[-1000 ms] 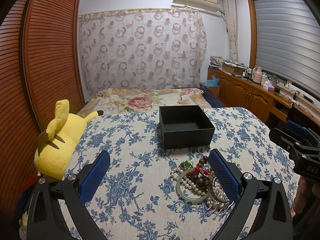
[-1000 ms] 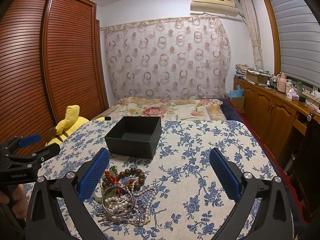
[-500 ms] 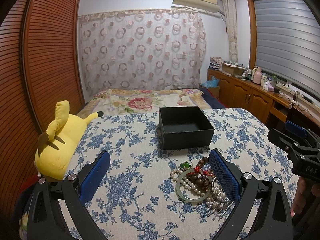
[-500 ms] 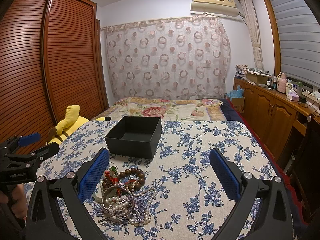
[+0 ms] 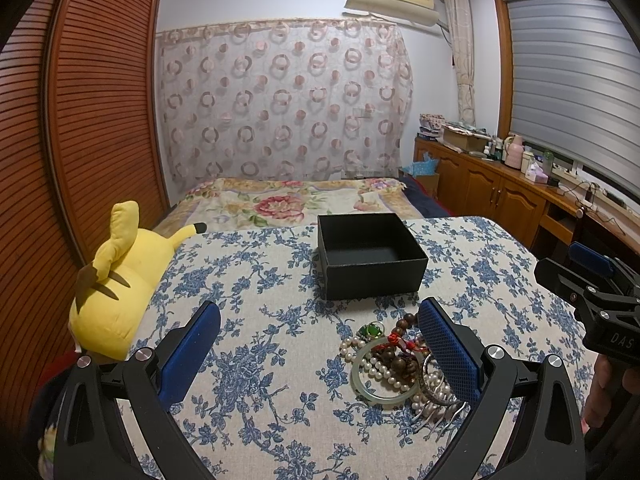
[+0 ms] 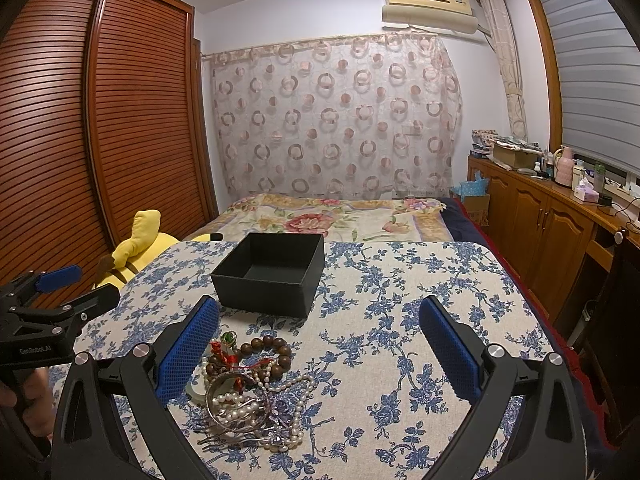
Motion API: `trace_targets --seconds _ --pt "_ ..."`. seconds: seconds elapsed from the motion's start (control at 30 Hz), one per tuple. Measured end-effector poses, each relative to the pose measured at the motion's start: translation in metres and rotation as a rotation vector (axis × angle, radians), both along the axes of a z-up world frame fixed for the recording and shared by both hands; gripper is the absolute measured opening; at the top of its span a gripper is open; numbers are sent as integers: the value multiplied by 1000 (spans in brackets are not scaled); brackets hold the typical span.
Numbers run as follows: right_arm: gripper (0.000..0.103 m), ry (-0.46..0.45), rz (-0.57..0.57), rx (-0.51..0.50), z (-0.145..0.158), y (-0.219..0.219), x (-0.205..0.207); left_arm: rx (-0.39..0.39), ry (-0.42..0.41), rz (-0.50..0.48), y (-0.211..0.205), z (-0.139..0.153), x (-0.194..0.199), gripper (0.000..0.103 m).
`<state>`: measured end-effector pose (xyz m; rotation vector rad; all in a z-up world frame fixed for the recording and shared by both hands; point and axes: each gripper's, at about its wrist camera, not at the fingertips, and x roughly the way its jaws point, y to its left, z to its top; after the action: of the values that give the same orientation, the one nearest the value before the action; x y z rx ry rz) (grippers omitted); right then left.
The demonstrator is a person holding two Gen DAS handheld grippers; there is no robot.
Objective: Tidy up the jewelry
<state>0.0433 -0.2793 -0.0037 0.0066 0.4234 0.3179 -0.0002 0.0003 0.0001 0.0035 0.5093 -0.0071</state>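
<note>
one black box [image 5: 370,256], one plush toy [image 5: 120,276]

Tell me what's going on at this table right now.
A person holds a two-finger gripper in each hand over a table with a blue-flowered cloth. Both the left gripper and the right gripper are open and hold nothing. A tangled jewelry pile of pearl strands, wooden beads and bangles lies on the cloth in front of them. Beyond it stands an open black box, which looks empty. Nothing has been sorted yet.
</note>
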Motion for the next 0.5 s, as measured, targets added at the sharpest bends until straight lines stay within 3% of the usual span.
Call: trace_targets --seconds 0.5 --pt "101 11 3 1 -6 2 1 -3 12 1 -5 -1 0 96"
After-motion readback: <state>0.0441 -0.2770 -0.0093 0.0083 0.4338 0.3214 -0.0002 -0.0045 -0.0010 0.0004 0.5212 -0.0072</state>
